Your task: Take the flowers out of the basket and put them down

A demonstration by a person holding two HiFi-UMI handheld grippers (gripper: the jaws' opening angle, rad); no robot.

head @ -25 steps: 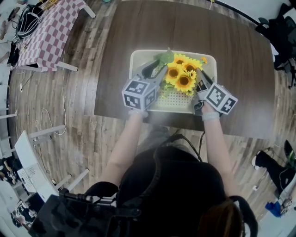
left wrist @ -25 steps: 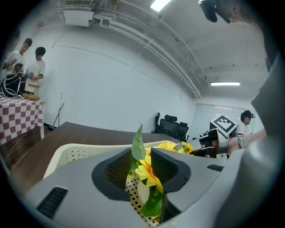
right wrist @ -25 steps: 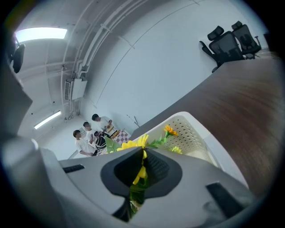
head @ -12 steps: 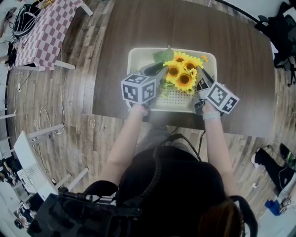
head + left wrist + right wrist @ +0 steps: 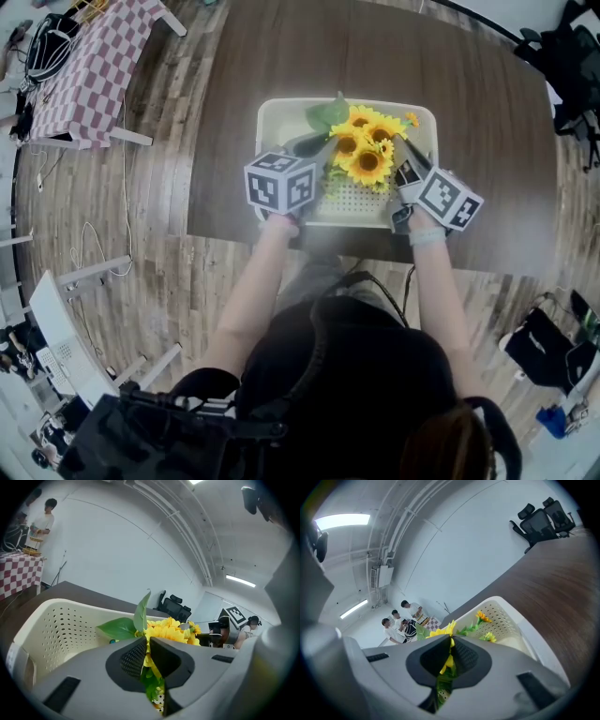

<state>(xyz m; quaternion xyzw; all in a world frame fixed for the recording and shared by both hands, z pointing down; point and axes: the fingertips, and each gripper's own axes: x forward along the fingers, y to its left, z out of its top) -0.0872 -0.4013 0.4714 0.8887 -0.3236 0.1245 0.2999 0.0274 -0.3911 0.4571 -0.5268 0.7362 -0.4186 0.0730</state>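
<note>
Yellow sunflowers [image 5: 366, 150] with broad green leaves are standing bunched in the rectangular cream plastic basket [image 5: 272, 120] with perforated walls, filling its middle and right part. One large leaf is sticking out over the far rim. The basket is sitting on the dark brown wooden counter [image 5: 487, 112], close to the counter's near edge and about midway along it.

You are reaching into the basket from the near side with both tools, one at each flank of the bunch. Your left hand-held gripper [image 5: 324, 155] is pointing into the bunch's left side. Its jaws have just been closing, and in the left gripper view they are pinching green stems and a yellow petal, with only a narrow slit showing between the pads. Your right hand-held gripper [image 5: 403, 156] is pointing into the bunch's right side. In the right gripper view its jaws are standing together, clamped on a stem with a yellow petal and green leaves caught between the pads.

The sunflowers are sitting inside the basket, with the blooms showing above its rim.
</note>
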